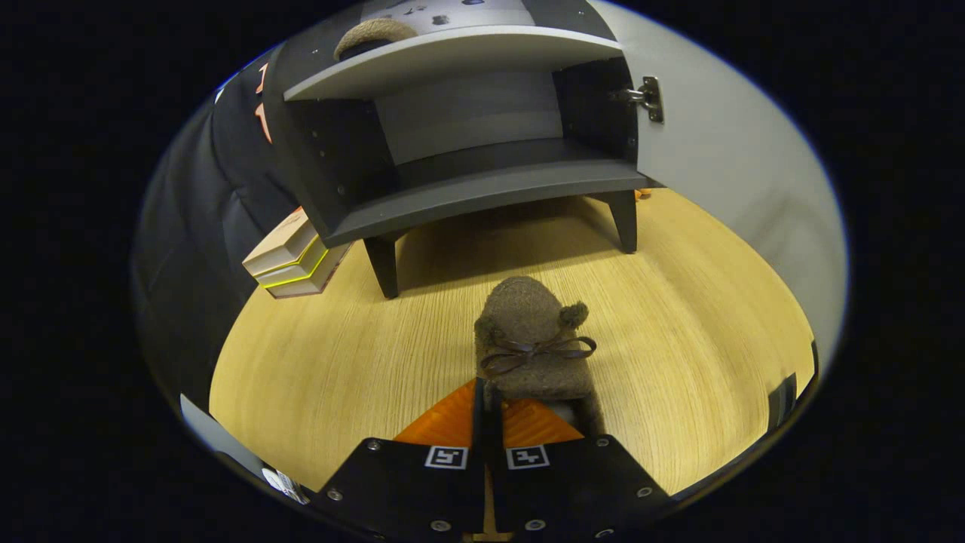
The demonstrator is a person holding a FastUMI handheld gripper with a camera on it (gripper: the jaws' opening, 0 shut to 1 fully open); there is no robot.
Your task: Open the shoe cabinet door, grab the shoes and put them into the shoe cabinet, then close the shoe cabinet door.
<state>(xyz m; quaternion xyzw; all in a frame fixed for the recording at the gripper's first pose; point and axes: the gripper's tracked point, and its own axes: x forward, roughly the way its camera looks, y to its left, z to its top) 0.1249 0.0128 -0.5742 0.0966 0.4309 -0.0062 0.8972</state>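
The hand-held gripper [488, 422] is clenched, its two orange fingers [452, 422] pressed almost together on the near edge of the brown fuzzy shoe [531, 339], which has a dark ribbon bow and sits just ahead of them over the wooden floor [339, 362]; beyond it stands the shoe cabinet [482, 188] on short dark legs, its door [724, 166] swung open to the right; a second brown shoe [373, 34] lies on the cabinet's upper shelf, and a stack of boxes [290, 256] rests beside its left leg.
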